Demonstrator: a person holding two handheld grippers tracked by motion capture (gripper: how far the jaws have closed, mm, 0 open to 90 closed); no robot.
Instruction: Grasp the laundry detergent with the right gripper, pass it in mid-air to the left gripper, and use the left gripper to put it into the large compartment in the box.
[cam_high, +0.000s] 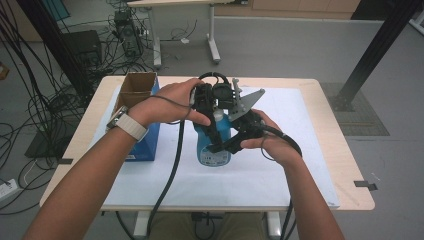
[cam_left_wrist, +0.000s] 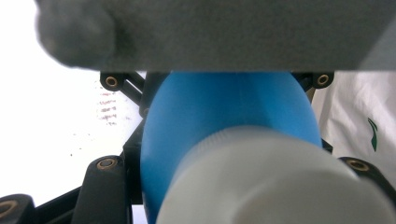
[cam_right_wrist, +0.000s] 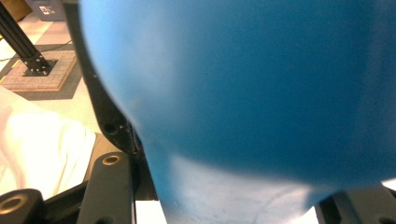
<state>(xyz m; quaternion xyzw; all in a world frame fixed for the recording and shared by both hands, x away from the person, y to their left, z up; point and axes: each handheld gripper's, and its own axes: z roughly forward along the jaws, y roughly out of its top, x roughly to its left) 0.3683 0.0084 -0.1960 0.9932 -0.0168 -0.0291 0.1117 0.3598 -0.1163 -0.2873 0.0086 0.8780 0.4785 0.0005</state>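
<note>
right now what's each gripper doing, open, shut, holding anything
Left gripper: shut on the blue bottle, near its white cap.
Right gripper: shut on the same blue bottle, on its body.

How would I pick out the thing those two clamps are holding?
Find the white mat on the table. At its middle, between both hands, stands a blue bottle with a white cap. The blue box on its left is square-edged and open-topped; the bottle is round.

Upright blue bottle (cam_high: 214, 145) with white cap (cam_left_wrist: 280, 182), mid-table on the white sheet, clamped between both grippers.
</note>
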